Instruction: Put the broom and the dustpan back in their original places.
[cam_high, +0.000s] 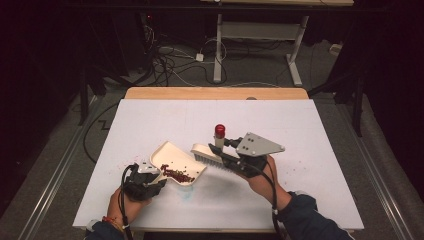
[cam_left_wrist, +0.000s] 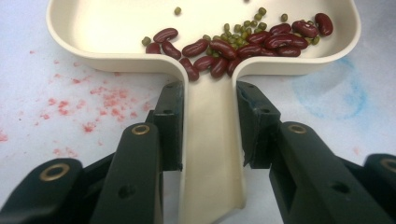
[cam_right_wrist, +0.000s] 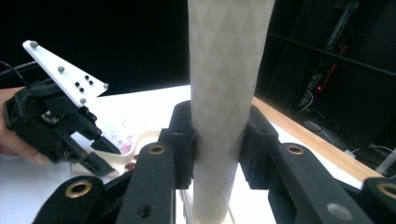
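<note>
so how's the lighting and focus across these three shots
High view: table brightly lit, surroundings nearly black, dustpan small but sharp. Left gripper view: even light, beans crisp, faint shadow beside the left claw. Right gripper view: brush handle close and soft, dark background.

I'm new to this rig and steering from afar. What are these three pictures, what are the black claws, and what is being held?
A person works at a table with a hand-held two-jaw gripper in each hand. The high view looks down from above. The other two views come from cameras riding on each gripper, looking along its black jaws. The left gripper is shut on the handle of a cream dustpan holding red beans and small green ones. The right gripper is shut on the pale handle of a brush, held just right of the pan with its red-tipped handle pointing up. Pink stains mark the table cover.
</note>
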